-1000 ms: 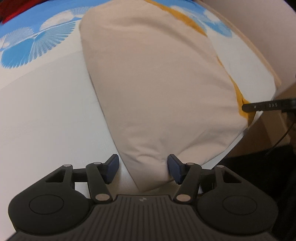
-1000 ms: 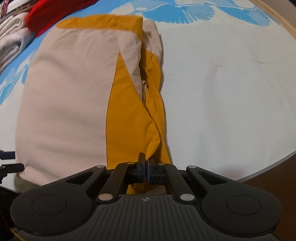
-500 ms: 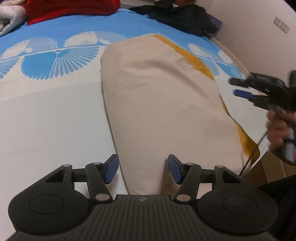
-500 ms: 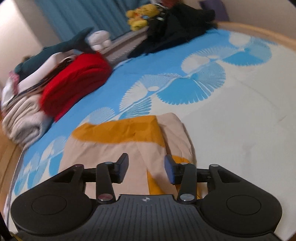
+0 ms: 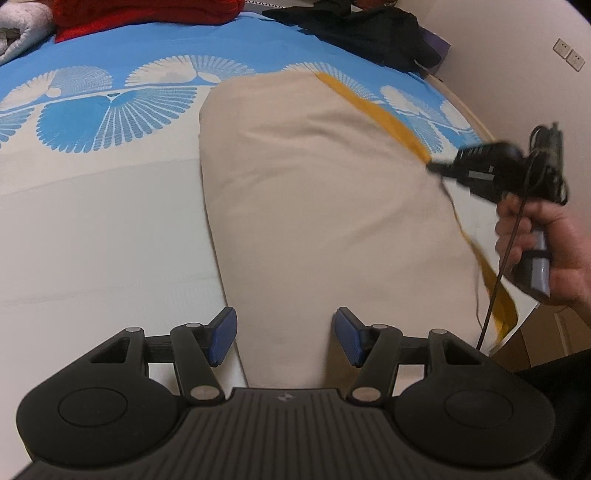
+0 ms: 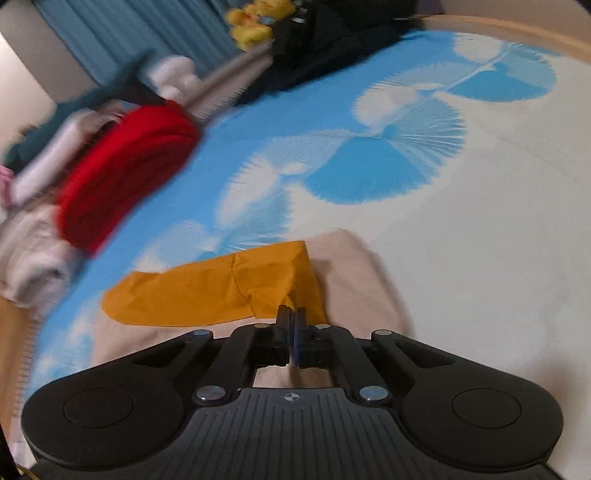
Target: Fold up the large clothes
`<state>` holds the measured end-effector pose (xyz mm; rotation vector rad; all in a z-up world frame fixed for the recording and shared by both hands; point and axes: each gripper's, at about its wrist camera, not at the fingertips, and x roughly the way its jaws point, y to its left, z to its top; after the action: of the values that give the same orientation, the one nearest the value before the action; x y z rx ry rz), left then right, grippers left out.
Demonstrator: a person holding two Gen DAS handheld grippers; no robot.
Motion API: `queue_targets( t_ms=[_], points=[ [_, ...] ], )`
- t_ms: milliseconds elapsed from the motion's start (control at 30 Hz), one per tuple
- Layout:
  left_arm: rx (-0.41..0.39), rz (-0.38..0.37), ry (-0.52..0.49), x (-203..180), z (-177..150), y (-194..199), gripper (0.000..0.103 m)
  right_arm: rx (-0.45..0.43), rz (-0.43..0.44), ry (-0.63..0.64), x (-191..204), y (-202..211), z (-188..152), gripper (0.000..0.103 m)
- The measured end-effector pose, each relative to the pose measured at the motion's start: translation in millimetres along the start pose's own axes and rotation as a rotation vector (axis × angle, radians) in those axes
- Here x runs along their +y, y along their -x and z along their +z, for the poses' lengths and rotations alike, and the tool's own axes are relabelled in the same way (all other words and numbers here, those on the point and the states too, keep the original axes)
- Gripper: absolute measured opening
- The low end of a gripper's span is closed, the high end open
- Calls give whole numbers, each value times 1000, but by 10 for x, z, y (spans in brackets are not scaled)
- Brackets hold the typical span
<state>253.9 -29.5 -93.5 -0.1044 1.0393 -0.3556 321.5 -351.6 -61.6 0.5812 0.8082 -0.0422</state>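
we note matt beige cloth garment (image 5: 314, 206) with mustard cloth trim (image 6: 207, 291); smooth printed bedsheet (image 5: 92, 229); matt black plastic left gripper (image 5: 284, 339), blue pads.

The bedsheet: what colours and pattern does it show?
Bedsheet: white with blue fan shapes; left wrist view.

A home bedroom: patterned bedspread (image 5: 110, 122), blue curtains (image 6: 122, 33), plush toy (image 6: 255, 22), folded clothes (image 6: 125, 173).

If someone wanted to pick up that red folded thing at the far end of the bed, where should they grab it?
Probably the rounded folded edge of the red bundle, coming from the bare blue bedspread side. That face is open, while white towels crowd its other side. The view is blurred.
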Motion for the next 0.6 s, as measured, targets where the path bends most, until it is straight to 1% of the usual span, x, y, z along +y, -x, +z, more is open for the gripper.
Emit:
queue_targets(
  t_ms=[33, 67, 167, 233, 300, 333, 367, 400, 433, 467, 500, 567, 600],
  points=[
    [4, -3, 0, -6, -1, -15, 67, 14, -37, 15, -1, -28, -22, 0],
    [7, -2, -3, -18, -8, -24, 67, 13, -55, 35, 19, -27, -43, 0],
    [10, -11, 7, 3, -8, -6, 67, -26, -84, 98, 118, 46, -85, 0],
    [-11, -50, 81, 113, 27, 49, 67, -49, -91, 129, 159, 105, -105, 1],
    [-30, -96, 166, 245, 57, 87, 66, -49, -89, 133, 151, 177, -119, 4],
    [-3, -99, 174, 279, 57, 43, 66, -27, -70, 130, 123, 199, -131, 10],
    [56, -74, 151, 263, 41, -48, 66, 3, -46, 125, 90, 196, -134, 26],
    [109, -46, 117, 234, 4, -146, 67, 24, -25, 128, 56, 223, -158, 33],
    [130, -27, 93, 203, -6, -191, 67, 30, -21, 139, 47, 243, -178, 38],
    [120, -29, 80, 184, 22, -178, 67, 43, -17, 150, 30, 273, -202, 39],
    [100, -51, 82, 188, 67, -143, 67, 65, -6, 155, 12, 295, -229, 40],
    [47, -95, 146, 267, 158, -64, 67, 143, 30, 141, -65, 315, -293, 52],
    [25, -117, 187, 328, 203, -45, 70, 179, 35, 139, -94, 320, -326, 55]
  ],
)
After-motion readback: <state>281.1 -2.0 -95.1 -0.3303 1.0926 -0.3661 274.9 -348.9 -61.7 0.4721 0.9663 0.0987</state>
